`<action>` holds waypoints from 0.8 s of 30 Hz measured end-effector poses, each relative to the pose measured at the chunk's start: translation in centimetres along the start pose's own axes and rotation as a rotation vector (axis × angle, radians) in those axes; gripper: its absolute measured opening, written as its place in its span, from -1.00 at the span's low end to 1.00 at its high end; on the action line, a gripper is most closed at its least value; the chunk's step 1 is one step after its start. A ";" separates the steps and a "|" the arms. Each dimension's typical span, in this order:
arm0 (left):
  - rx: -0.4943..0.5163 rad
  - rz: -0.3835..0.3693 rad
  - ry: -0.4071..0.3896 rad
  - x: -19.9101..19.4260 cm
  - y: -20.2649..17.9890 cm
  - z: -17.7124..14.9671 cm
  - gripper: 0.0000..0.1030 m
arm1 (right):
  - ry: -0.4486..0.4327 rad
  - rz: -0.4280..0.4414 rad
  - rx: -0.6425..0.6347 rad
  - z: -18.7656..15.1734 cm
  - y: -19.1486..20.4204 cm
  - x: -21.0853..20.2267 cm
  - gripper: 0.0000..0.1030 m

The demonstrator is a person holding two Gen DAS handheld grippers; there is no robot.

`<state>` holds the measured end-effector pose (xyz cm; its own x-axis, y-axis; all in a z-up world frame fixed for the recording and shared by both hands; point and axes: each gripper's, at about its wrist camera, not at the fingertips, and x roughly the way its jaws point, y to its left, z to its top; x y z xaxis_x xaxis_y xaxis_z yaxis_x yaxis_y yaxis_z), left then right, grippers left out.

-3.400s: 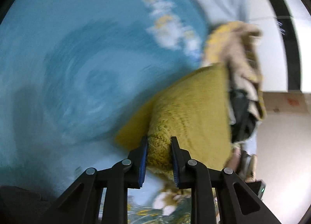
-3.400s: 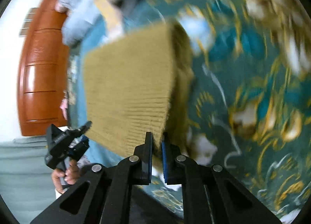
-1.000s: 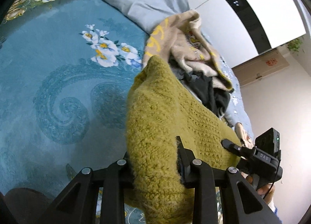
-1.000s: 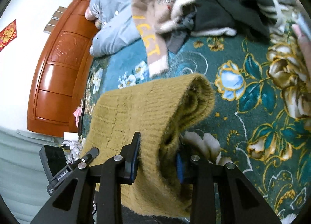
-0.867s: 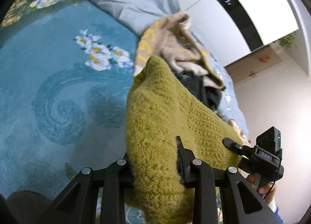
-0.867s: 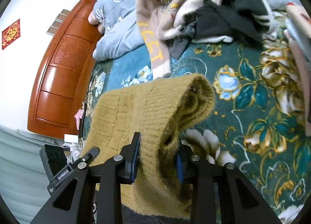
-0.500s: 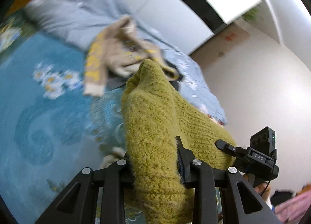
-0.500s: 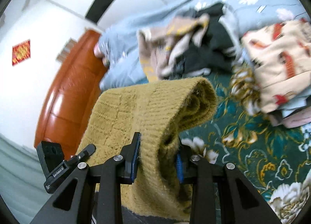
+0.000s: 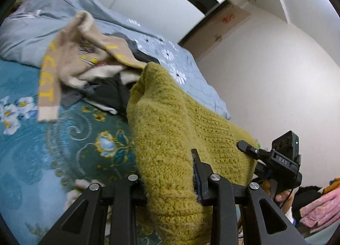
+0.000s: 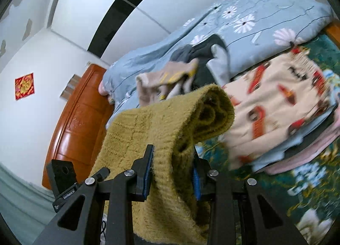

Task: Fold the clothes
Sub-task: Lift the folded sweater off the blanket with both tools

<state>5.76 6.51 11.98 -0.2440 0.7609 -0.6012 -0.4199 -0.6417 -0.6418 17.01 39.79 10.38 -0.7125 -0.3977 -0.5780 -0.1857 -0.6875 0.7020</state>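
Observation:
A folded mustard-yellow knit sweater [image 9: 170, 130] is held up above the bed, between both grippers. My left gripper [image 9: 167, 172] is shut on one end of it, the thick knit bulging between the fingers. My right gripper [image 10: 172, 166] is shut on the other end [image 10: 170, 130], where the folded layers curl over the fingers. In the left wrist view the right gripper's body [image 9: 282, 160] shows behind the sweater with a hand under it. In the right wrist view the left gripper's body [image 10: 63, 181] shows at the lower left.
A heap of loose clothes [image 9: 85, 53] with a beige lettered sweater lies on the teal floral bedspread [image 9: 42, 138]. A stack of folded clothes topped by a cream car-print piece [image 10: 280, 104] lies to the right. Behind are a grey-blue quilt [image 10: 255, 17] and a wooden headboard [image 10: 78, 121].
Both grippers have lifted the folded sweater higher and tilted up toward the far side of the bed. The stack of folded clothes has come into the right wrist view.

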 end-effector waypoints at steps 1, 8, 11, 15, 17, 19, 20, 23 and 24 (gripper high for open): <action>0.007 -0.009 0.018 1.3 -0.8 0.6 -0.40 | -0.004 -0.008 0.001 0.9 -0.8 -0.4 -0.37; 0.059 -0.059 0.113 10.3 -6.2 3.9 -0.40 | -0.021 -0.083 -0.048 8.7 -5.9 -3.2 -0.37; 0.063 -0.080 0.146 13.9 -7.9 4.4 -0.40 | -0.018 -0.124 -0.071 11.8 -7.9 -3.7 -0.37; 0.048 -0.080 0.193 18.6 -8.5 3.6 -0.39 | -0.003 -0.168 -0.082 14.7 -11.3 -3.4 -0.37; 0.033 -0.053 0.222 20.3 -7.7 2.7 -0.39 | 0.017 -0.175 -0.053 15.1 -13.7 -2.4 -0.38; 0.011 -0.029 0.248 21.4 -6.6 1.9 -0.39 | 0.052 -0.200 -0.014 14.8 -16.3 -0.8 -0.38; 0.001 -0.023 0.256 21.7 -6.1 1.5 -0.39 | 0.060 -0.203 0.003 14.5 -17.4 -0.2 -0.38; -0.032 -0.032 0.288 21.8 -4.9 1.1 -0.30 | 0.070 -0.192 0.058 13.6 -20.0 0.7 -0.37; -0.039 -0.040 0.302 21.6 -4.7 1.0 -0.25 | 0.064 -0.181 0.065 13.5 -20.1 0.6 -0.34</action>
<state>1.55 26.10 2.48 0.0452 0.7267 -0.6855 -0.3886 -0.6193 -0.6822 11.22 61.59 1.51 -0.6191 -0.3102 -0.7214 -0.3520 -0.7115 0.6081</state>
